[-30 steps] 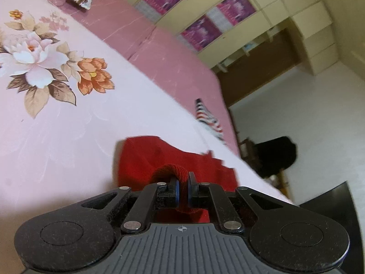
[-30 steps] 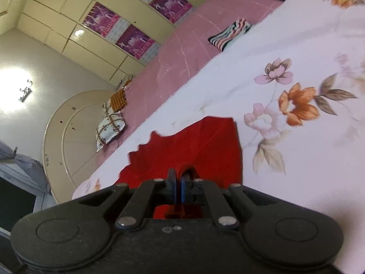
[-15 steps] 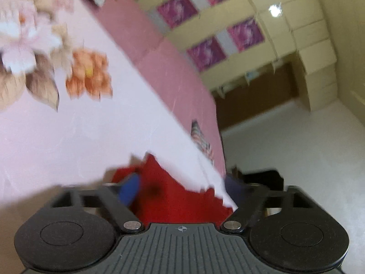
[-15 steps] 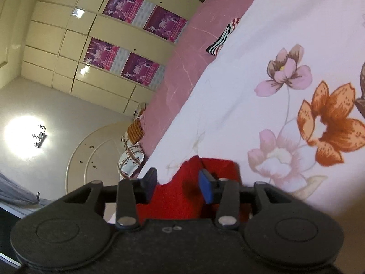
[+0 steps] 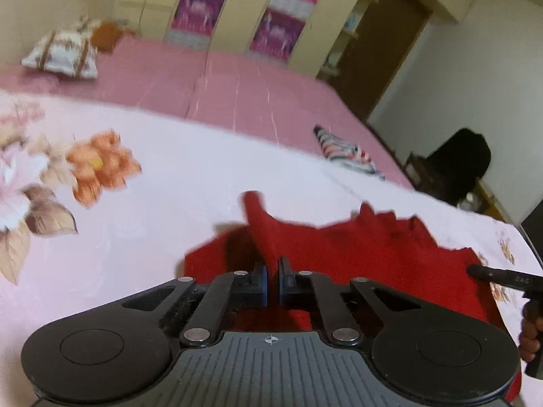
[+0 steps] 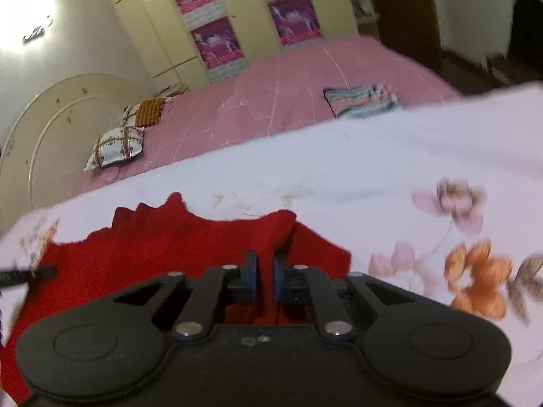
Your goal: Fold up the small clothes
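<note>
A small red knitted garment (image 5: 380, 254) lies spread on a white flowered bedspread (image 5: 163, 183). My left gripper (image 5: 271, 279) is shut on a raised fold of red cloth at the garment's left side. In the right wrist view the same red garment (image 6: 163, 247) fills the lower left, and my right gripper (image 6: 264, 276) is shut on a pinched-up ridge at its right side. The tip of the right gripper (image 5: 499, 276) and a hand (image 5: 529, 332) show at the left view's right edge.
A folded striped garment (image 5: 342, 151) lies on the pink sheet (image 5: 237, 91) beyond the bedspread. Pillows (image 5: 61, 56) sit by the curved headboard (image 6: 51, 118). A wardrobe with purple panels (image 5: 281, 10) stands behind, and a dark chair (image 5: 465, 166) at the bed's far corner.
Both grippers opened, shifted along the garment's edges, rolled level and shut again on new folds of red cloth. The views now sit upright rather than tilted.
</note>
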`<control>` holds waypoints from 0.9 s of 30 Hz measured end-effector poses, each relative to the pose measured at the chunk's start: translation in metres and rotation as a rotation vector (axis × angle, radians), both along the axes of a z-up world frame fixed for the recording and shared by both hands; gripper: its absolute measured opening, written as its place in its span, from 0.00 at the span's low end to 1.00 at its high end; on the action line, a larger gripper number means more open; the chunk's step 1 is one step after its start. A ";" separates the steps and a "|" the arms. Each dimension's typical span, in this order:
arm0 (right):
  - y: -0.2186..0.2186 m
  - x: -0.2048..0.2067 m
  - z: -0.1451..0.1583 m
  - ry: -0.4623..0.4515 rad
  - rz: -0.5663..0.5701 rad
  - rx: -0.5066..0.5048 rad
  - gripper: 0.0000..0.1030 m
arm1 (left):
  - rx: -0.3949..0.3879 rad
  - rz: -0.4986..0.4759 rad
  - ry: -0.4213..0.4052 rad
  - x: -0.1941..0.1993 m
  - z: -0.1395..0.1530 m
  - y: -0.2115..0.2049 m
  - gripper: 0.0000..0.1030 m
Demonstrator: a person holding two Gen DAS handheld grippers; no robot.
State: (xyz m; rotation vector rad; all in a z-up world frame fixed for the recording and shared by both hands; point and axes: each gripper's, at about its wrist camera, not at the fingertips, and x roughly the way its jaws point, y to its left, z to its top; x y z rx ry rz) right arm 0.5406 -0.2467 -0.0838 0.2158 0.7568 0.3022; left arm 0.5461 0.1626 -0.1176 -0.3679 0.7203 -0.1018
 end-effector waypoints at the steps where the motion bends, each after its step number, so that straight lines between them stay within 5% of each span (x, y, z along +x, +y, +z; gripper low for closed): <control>1: 0.002 -0.004 0.006 -0.025 0.000 -0.014 0.05 | -0.003 0.000 -0.022 -0.005 0.005 0.005 0.06; 5: -0.010 -0.012 0.017 -0.090 0.002 -0.006 0.05 | 0.014 0.015 -0.043 -0.007 0.005 0.009 0.06; 9: -0.015 -0.004 -0.005 -0.005 -0.018 -0.079 0.05 | 0.048 0.016 0.015 0.001 -0.012 0.011 0.06; 12: -0.016 -0.002 -0.013 0.009 -0.013 -0.073 0.06 | -0.003 -0.002 0.026 0.003 -0.015 0.017 0.06; 14: -0.016 -0.002 -0.007 0.021 -0.009 -0.060 0.13 | -0.007 0.003 0.033 0.001 -0.010 0.017 0.25; 15: -0.019 -0.007 0.000 0.012 -0.013 -0.043 0.27 | -0.001 0.010 0.019 -0.006 -0.003 0.018 0.46; 16: -0.021 -0.011 0.009 -0.013 -0.011 -0.022 0.32 | -0.004 0.006 -0.024 -0.019 0.006 0.018 0.55; 18: -0.035 -0.033 0.023 -0.062 0.013 0.058 0.32 | -0.018 -0.011 -0.077 -0.052 0.018 0.018 0.55; 27: -0.061 -0.155 -0.003 0.041 0.034 0.170 0.32 | -0.149 -0.026 0.022 -0.174 -0.017 -0.002 0.55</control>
